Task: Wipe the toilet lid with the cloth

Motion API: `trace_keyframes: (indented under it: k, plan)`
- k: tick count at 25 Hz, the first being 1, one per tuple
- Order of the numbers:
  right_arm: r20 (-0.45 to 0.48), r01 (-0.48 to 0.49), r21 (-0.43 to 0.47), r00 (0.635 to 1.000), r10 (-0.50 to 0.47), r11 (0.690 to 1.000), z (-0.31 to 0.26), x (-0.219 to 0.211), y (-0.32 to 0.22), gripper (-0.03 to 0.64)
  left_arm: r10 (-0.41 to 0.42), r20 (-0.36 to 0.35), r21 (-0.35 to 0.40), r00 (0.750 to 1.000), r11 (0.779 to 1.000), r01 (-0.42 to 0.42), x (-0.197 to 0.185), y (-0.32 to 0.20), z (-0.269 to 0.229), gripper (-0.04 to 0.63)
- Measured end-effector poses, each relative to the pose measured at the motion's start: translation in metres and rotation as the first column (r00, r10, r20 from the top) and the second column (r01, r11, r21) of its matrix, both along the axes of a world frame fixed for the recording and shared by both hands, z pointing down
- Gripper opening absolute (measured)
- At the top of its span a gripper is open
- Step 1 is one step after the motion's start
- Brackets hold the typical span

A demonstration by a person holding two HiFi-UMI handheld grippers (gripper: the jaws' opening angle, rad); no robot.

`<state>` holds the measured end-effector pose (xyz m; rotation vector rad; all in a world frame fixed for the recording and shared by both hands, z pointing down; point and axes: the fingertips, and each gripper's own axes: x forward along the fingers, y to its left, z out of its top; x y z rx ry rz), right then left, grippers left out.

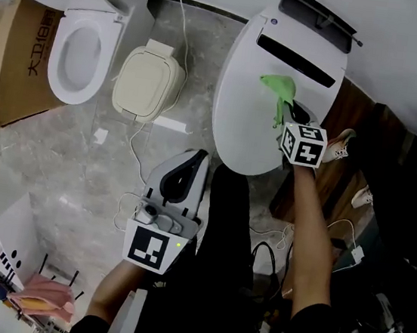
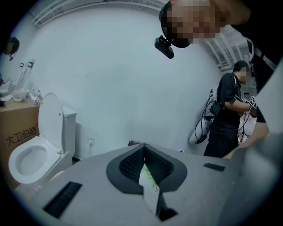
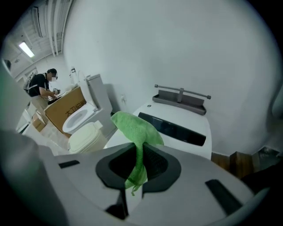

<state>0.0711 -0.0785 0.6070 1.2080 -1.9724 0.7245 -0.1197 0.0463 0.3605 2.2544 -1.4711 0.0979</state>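
An open toilet (image 1: 78,46), a cream lidded container (image 1: 150,79) and a cardboard box (image 1: 18,53) stand on the floor to the far left. The right hand-held gripper (image 1: 292,112), its arm stretched forward, is clamped on the green cloth (image 1: 278,87). The cloth hangs over the far part of the toilet lid (image 1: 240,128), perhaps touching it. The left hand-held gripper (image 1: 200,157) is held low by the lid's near left edge, jaws together.

Cardboard box (image 1: 13,90) (printed), cream bin (image 1: 150,79).
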Motion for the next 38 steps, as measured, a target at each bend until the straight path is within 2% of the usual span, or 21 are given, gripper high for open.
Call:
trace_keyframes:
  k: [4,9,15,20,25,30,38]
  plan:
    - [-0.084,0.015,0.014,0.996,-0.014,1.000,0.018,0.014,-0.052,0.044,-0.038,0.008,-0.007,0.999,0.999,0.038,0.010,-0.026,0.000,0.008]
    - [-0.152,0.037,-0.040,0.987,-0.042,0.999,0.057,0.024,-0.087,0.044,-0.083,0.018,-0.023,0.996,0.996,0.083,0.017,-0.051,0.005,0.008]
    - [-0.234,0.154,-0.124,0.955,-0.179,0.980,0.103,0.016,-0.084,0.044,-0.119,0.021,-0.054,0.993,0.991,0.120,0.015,-0.064,0.015,0.008]
    - [-0.266,0.168,-0.128,0.944,-0.197,0.977,0.113,0.006,-0.076,0.044,-0.109,0.029,-0.064,0.994,0.992,0.110,0.008,-0.057,0.020,0.008]
    - [-0.326,0.255,-0.149,0.899,-0.291,0.955,0.118,-0.010,-0.049,0.044,-0.093,0.025,-0.064,0.995,0.994,0.094,-0.004,-0.039,0.017,0.008]
    - [-0.385,0.368,-0.202,0.822,-0.419,0.908,0.128,-0.033,0.008,0.044,-0.073,0.014,-0.054,0.997,0.996,0.074,-0.025,-0.014,0.012,0.008]
    - [-0.343,0.385,-0.286,0.814,-0.469,0.878,0.148,-0.082,0.133,0.044,-0.040,0.002,-0.045,0.999,0.998,0.040,-0.060,0.034,0.014,0.008]
